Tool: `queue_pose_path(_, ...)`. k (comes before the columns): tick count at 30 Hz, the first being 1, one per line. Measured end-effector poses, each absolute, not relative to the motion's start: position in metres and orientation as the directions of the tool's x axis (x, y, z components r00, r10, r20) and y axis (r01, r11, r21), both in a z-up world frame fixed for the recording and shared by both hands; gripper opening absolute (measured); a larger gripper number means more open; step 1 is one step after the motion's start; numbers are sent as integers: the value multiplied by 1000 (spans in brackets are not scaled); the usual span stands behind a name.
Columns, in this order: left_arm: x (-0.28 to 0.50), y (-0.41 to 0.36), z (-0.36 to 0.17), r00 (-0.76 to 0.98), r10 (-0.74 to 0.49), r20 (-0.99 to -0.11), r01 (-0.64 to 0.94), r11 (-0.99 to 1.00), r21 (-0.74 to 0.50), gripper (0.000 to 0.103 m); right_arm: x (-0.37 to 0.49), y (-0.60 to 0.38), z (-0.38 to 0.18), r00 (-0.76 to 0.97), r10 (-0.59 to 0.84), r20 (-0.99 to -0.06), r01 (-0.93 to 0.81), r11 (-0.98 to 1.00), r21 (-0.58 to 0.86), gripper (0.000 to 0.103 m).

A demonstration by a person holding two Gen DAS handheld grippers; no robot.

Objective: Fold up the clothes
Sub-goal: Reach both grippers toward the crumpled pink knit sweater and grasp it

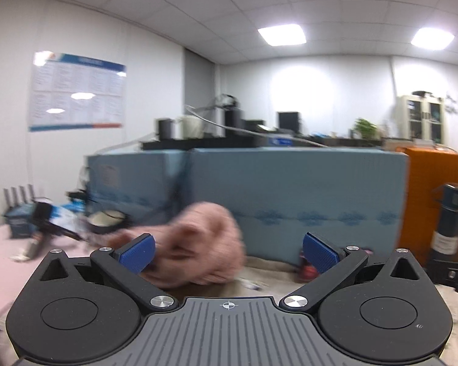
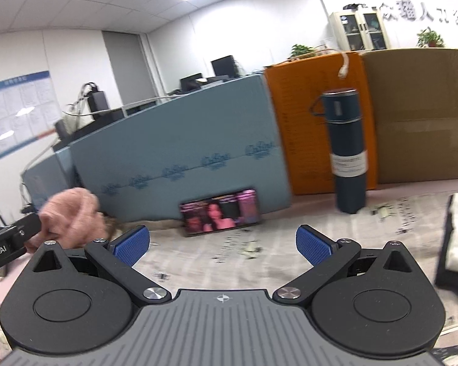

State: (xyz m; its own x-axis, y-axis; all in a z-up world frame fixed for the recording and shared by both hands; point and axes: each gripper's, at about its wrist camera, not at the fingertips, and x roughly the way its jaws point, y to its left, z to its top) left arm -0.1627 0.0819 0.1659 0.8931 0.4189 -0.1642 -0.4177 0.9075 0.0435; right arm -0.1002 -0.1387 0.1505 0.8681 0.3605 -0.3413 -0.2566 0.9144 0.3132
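Both grippers are held level above the table, aimed at the blue partition (image 1: 290,189). The left gripper (image 1: 229,251) and right gripper (image 2: 223,244) gape wide, gripping nothing. A blurred pink bundle (image 1: 198,244), possibly a fuzzy knit sleeve, sits before the partition.

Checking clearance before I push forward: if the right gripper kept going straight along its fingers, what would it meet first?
Probably the small screen showing faces, propped against the blue partition, roughly centred ahead of the open right gripper. Before it lies only the printed table covering. Depth is hard to judge through the fisheye.
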Motion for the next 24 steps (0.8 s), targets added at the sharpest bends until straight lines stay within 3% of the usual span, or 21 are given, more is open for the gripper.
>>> queue_pose_path(8,-172,155,178,862,486,-141,-496,867,-42,103,-94,-77,173,850,426,-310,-335,891,307,103)
queue_pose_path(15,-155,239,190,864,492,-108,-497,867,-22,103,-68,3,192,848,448,-282,-374,884,279,103)
queue_pose_path(19,-138,290,193,866,483,-134,-492,870,-43,103,-51,52,202,841,469,-269,-406,877,258,103)
queue_pose_path(24,-120,340,183,864,457,-212,-487,866,-116,103,-23,105,200,802,503,-323,-449,863,231,103)
